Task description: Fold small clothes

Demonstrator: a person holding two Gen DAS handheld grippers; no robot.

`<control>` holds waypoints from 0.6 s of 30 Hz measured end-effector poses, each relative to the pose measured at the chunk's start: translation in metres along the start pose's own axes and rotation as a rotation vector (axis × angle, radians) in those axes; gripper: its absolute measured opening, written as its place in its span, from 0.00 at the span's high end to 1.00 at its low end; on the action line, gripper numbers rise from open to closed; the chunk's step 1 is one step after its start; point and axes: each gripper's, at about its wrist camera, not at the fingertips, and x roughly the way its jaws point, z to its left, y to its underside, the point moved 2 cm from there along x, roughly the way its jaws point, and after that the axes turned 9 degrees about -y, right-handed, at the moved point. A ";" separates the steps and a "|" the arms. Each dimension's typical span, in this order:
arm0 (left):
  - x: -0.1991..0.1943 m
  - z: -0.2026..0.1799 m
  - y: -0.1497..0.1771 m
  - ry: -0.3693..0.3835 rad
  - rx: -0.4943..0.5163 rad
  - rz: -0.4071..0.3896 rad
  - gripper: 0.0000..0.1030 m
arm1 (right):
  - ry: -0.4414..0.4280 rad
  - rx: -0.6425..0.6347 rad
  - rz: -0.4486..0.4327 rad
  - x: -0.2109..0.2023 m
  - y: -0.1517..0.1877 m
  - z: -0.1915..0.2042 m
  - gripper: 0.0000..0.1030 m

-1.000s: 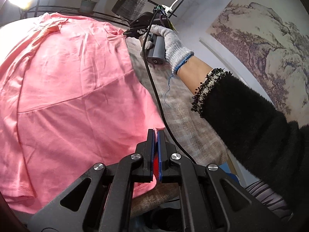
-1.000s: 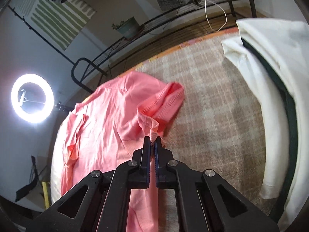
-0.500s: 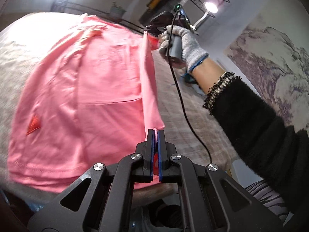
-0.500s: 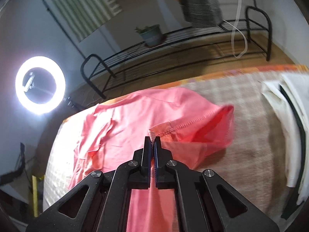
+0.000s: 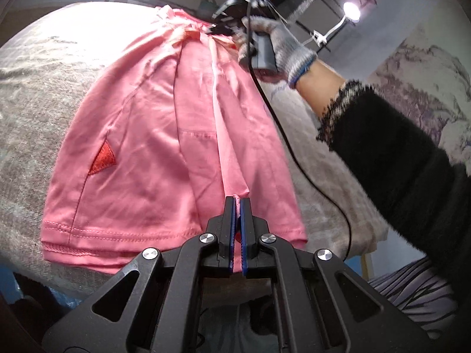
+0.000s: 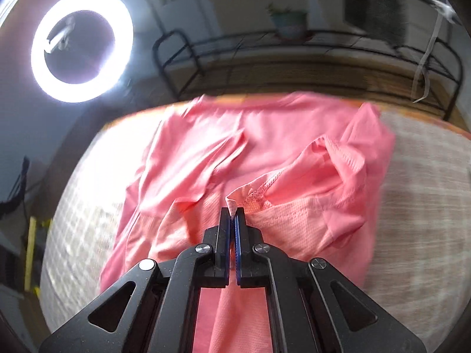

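A pink T-shirt (image 5: 153, 135) lies on a beige checked cloth-covered table (image 5: 32, 94). My left gripper (image 5: 237, 201) is shut on the shirt's right bottom edge. My right gripper (image 6: 232, 210) is shut on the edge near the shoulder; in the left wrist view it (image 5: 226, 29) is at the far end of the shirt, held by a gloved hand. Between the two grippers the right side of the shirt is raised as a taut flap over the body of the shirt. The shirt (image 6: 265, 153) shows bunched at the sleeve in the right wrist view.
A ring light (image 6: 82, 44) stands at the left beyond the table. A black metal rack (image 6: 294, 56) with a potted plant runs along the far side. The person's black-sleeved arm (image 5: 397, 161) and a black cable (image 5: 294, 153) cross the table's right side.
Both grippers have carried the shirt's right edge up and leftward over the body of the shirt. The white garment seen at the right a second ago is out of the right wrist view.
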 end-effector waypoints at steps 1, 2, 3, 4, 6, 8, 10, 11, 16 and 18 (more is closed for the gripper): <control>0.000 0.001 0.001 -0.002 -0.001 0.008 1.00 | 0.004 0.001 0.020 0.004 0.002 -0.001 0.98; -0.001 0.002 0.002 -0.003 -0.002 0.009 1.00 | -0.002 0.004 0.031 0.005 0.003 -0.003 0.98; -0.003 0.003 0.002 -0.013 0.000 0.012 0.99 | -0.027 0.015 0.037 0.002 0.003 -0.006 0.97; -0.004 0.004 0.003 -0.018 0.006 0.017 0.98 | -0.068 0.036 0.033 -0.006 0.002 -0.011 0.97; -0.009 0.008 0.002 -0.018 0.010 0.048 0.84 | -0.165 0.079 0.007 -0.026 -0.001 -0.019 0.97; -0.020 0.013 0.002 -0.020 0.005 0.031 0.67 | -0.233 0.106 -0.059 -0.055 -0.005 -0.032 0.97; -0.035 0.017 0.000 -0.029 0.012 -0.005 0.66 | -0.216 0.164 -0.132 -0.083 -0.012 -0.052 0.82; -0.039 0.019 -0.001 -0.024 0.015 -0.011 0.66 | -0.199 0.192 -0.161 -0.091 -0.015 -0.062 0.75; -0.054 0.022 -0.014 -0.001 0.006 -0.080 0.66 | -0.119 0.264 -0.186 -0.103 -0.022 -0.100 0.56; -0.053 0.021 -0.020 -0.011 0.019 -0.097 0.66 | -0.092 0.250 -0.166 -0.095 -0.025 -0.100 0.56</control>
